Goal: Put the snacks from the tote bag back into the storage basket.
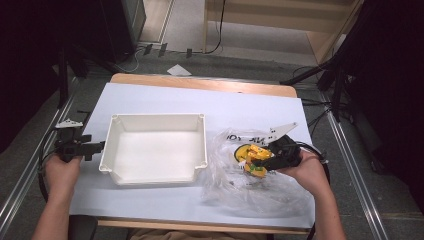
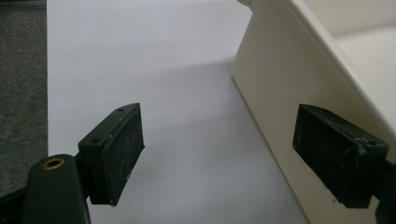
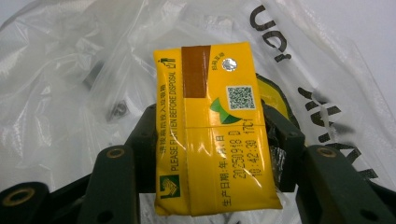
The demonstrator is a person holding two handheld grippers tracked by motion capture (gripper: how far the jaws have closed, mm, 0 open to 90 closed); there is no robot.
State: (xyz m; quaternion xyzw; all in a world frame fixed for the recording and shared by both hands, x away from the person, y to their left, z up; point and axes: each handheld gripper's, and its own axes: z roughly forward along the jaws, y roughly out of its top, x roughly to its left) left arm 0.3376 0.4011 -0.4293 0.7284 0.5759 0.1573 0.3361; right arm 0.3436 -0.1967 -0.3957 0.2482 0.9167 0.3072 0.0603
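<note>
Right gripper (image 3: 212, 154) pinching a yellow carton (image 3: 215, 130) between its jaws, above a clear plastic bag (image 1: 250, 185); left gripper (image 2: 219, 154) spread, beside the white tray (image 1: 155, 172).

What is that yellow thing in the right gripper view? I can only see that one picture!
Observer: It is a yellow drink carton, and the right gripper has its fingers shut on it. The high view shows that it sits over a crumpled clear plastic bag on the table.
Operator: Where could it go?
Observer: There is a white bin just left of the bag, and it looks empty.
Operator: What is the other hand doing?
Observer: The left gripper is open, holding nothing, right beside the bin's outer left wall.
Operator: Is it touching the bin?
Observer: One finger is very close to the wall, but I cannot tell if it touches.
</note>
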